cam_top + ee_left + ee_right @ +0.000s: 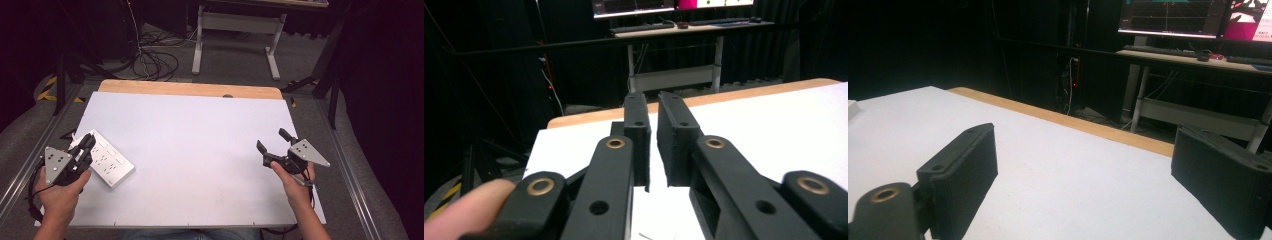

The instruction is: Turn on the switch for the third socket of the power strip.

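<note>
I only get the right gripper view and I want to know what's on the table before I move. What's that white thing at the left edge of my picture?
Observer: It's a power strip. In the high view it lies flat at an angle near the left side of the table.
Operator: Okay, and where's the other gripper relative to it?
Observer: The left gripper has its tips over the strip's left end. I can't tell whether they touch it.
</note>
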Demonstrator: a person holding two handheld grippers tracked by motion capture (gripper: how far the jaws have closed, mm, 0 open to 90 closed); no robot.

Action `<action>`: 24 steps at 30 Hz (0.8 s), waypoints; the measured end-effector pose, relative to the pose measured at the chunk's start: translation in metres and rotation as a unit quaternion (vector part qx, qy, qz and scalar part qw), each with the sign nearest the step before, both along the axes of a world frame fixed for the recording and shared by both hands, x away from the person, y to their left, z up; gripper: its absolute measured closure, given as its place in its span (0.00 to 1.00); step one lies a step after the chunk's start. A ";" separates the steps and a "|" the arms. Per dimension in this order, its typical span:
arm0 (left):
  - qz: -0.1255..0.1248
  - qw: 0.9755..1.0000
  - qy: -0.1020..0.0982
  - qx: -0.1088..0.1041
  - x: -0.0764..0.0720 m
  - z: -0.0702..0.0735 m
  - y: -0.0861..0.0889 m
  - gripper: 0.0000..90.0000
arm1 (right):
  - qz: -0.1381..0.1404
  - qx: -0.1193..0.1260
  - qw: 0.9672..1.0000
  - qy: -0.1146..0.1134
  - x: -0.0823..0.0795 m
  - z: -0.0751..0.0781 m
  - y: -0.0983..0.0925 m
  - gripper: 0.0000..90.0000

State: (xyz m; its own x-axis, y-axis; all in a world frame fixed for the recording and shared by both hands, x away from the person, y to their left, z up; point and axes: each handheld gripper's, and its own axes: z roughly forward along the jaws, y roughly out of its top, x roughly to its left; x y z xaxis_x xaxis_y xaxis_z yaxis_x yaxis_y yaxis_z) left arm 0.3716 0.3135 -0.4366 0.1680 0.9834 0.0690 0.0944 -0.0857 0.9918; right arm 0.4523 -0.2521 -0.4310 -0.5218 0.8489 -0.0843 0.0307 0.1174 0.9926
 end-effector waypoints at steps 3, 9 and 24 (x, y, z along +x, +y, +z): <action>0.000 1.000 -0.001 0.000 0.000 0.000 0.000 0.94 | 0.001 0.000 1.000 -0.001 0.000 0.000 0.000 0.13; -0.003 1.000 0.003 0.006 0.001 0.000 0.000 0.97 | 0.001 0.000 1.000 -0.001 0.000 0.000 0.000 0.13; -0.004 1.000 0.017 0.012 0.002 0.000 0.001 1.00 | 0.002 -0.002 1.000 -0.001 0.000 0.000 0.001 0.14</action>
